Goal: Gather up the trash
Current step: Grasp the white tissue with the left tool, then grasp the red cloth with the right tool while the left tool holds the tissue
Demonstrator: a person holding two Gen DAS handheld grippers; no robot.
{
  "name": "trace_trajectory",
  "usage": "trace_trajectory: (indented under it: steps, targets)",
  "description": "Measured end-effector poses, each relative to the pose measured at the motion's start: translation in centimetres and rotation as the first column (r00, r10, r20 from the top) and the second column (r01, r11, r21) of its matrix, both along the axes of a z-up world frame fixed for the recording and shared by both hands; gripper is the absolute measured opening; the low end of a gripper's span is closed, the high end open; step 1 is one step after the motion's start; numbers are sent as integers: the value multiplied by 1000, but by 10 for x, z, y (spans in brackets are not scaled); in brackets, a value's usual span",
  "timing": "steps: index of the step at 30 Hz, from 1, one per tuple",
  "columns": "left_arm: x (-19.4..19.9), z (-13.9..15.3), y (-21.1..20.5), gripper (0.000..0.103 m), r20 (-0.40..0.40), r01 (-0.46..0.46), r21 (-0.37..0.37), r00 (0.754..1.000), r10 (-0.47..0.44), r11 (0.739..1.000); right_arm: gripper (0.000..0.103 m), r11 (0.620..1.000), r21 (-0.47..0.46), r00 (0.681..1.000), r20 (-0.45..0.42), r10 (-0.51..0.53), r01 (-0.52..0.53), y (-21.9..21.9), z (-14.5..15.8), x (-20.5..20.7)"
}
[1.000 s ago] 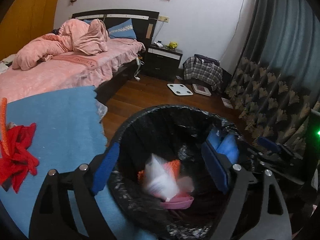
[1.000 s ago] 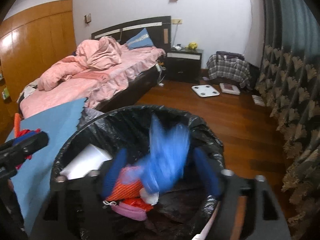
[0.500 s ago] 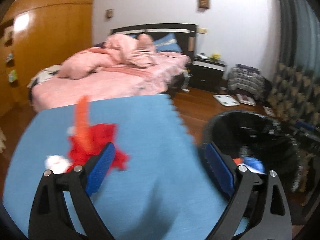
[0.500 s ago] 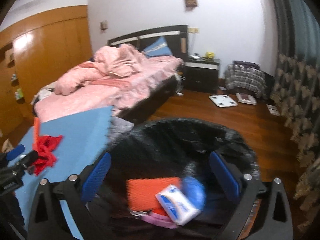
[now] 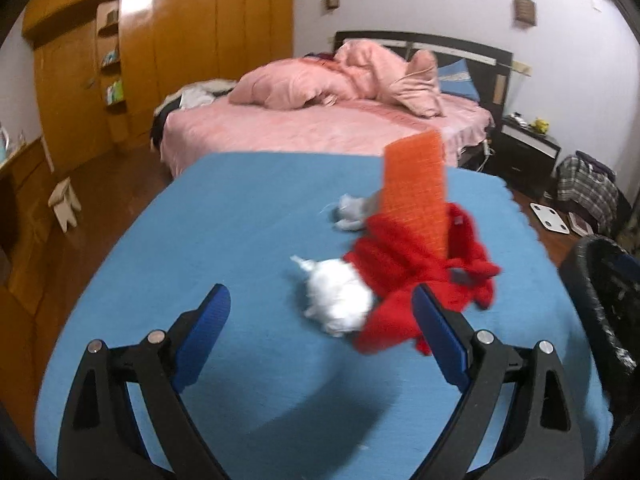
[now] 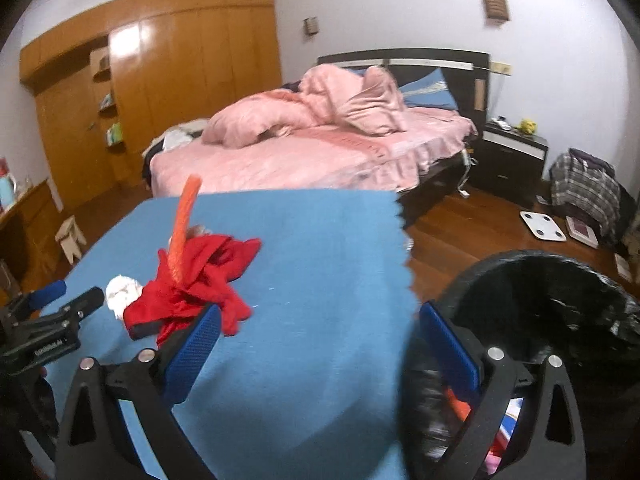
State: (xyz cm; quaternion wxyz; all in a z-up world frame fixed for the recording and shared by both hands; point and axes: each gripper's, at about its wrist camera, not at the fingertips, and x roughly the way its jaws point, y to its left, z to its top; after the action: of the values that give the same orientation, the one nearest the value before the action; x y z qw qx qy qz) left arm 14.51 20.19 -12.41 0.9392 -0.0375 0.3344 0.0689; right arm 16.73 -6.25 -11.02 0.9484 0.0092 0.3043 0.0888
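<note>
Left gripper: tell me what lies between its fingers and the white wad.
Only bare blue mat; in the left wrist view nothing sits between the open left gripper and the white wad.

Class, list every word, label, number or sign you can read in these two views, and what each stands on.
No text reads clearly.
White lettering on the left gripper, whose empty jaws have just been opening: too blurred to read.
Book covers on the wardrobe shelves: too small to read.
</note>
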Motion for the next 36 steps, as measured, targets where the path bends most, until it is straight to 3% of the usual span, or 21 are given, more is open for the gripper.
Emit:
trace_trajectory:
  steps: [9,14,18,27,36]
  targets:
    - [35,-24,16,76,-73,11,-60,997,-15,998,97,999,-38,999,-40,-14,12,21,-29,24]
    - [49,-40,19,55,-132,43,-123,989,-60,991,97,999,-45,998,-55,-7,4,24,-34,28]
    - [49,-40,12,29,-119,93,-128,987,-109,987,97,998,-60,998,-58,6,-10,27,-35,27]
    - [29,-27,31,25,-61,44,-167,997,-54,985,97,999,-30,998,-51,25,-26,29,-30,23]
    - [12,-27,48,25,-97,21,-63,995,-28,998,94,991,17,988,-79,133,-132,64,-27,15]
